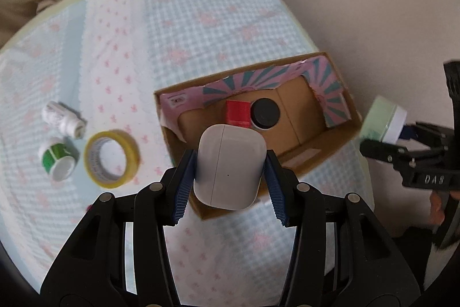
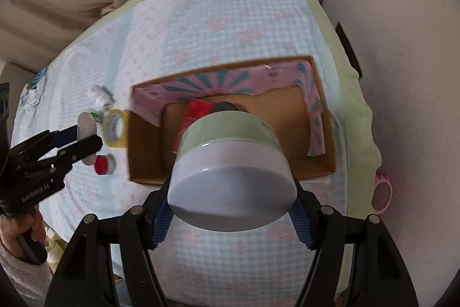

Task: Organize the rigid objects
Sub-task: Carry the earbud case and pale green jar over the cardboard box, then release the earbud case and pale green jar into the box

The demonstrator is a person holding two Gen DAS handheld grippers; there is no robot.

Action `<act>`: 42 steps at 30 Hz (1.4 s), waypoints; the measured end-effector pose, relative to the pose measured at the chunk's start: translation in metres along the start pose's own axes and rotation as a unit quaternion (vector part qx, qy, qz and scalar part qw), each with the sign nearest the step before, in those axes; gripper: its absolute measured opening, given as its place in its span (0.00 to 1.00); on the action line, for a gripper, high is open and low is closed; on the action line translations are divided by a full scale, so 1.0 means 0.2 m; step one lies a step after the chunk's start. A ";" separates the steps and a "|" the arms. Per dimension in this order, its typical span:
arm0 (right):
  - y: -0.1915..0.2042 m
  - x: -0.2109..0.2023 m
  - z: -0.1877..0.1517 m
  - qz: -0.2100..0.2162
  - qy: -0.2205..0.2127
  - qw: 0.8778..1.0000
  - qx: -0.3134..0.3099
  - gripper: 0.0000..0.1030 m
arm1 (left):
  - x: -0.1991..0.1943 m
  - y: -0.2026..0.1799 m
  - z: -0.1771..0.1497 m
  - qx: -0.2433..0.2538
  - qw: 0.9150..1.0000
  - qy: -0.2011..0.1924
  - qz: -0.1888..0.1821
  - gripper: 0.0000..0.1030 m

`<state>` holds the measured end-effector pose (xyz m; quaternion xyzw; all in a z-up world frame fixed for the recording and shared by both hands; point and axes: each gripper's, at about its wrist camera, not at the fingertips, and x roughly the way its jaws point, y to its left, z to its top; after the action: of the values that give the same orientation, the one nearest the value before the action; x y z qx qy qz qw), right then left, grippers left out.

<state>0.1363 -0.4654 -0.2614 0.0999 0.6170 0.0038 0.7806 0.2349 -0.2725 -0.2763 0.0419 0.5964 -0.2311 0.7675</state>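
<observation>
My left gripper (image 1: pixel 228 171) is shut on a white earbud case (image 1: pixel 228 166), held above the near left corner of an open cardboard box (image 1: pixel 327 147). The box holds a red block (image 1: pixel 237 112) and a black-lidded jar (image 1: pixel 266 112). My right gripper (image 2: pixel 231 209) is shut on a round jar with a green body and white lid (image 2: pixel 233 163), held above the box's near edge (image 2: pixel 230 177). The right gripper also shows at the right in the left wrist view (image 1: pixel 402 134). The left gripper shows at the left in the right wrist view (image 2: pixel 86 137).
On the checked cloth (image 1: pixel 201 19) left of the box lie a yellow tape roll (image 1: pixel 112 158), a green sticker roll (image 1: pixel 57 160) and a white roll (image 1: pixel 63 118). A small red-lidded jar (image 2: pixel 103 164) sits near them. A pink ring (image 2: pixel 382 192) lies off the table's right edge.
</observation>
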 end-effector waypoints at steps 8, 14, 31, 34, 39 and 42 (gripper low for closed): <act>-0.14 0.28 0.06 -0.009 0.031 0.999 0.017 0.64 | 0.37 0.06 0.11 -0.030 0.998 0.037 0.032 0.43; -0.14 0.46 0.10 -0.030 0.040 0.999 -0.017 0.64 | 0.56 0.06 0.16 -0.022 0.997 0.058 0.050 0.43; -0.16 0.47 0.09 -0.030 0.000 0.999 -0.015 1.00 | 0.49 0.01 0.15 0.006 0.997 0.054 0.052 1.00; -0.15 0.44 0.07 -0.041 -0.006 0.999 -0.020 1.00 | 0.43 0.04 0.13 0.001 0.997 0.050 0.057 1.00; -0.16 0.40 0.03 -0.040 -0.017 0.999 -0.007 1.00 | 0.34 0.10 0.10 -0.022 0.997 0.042 0.058 1.00; -0.15 0.35 0.02 -0.045 -0.027 0.999 -0.003 1.00 | 0.30 0.10 0.08 -0.022 0.997 0.035 0.061 1.00</act>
<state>0.1537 -0.4864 -0.3334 0.0701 0.5994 -0.0320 0.7967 0.2676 -0.2791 -0.3314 0.0693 0.6243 -0.1690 0.7595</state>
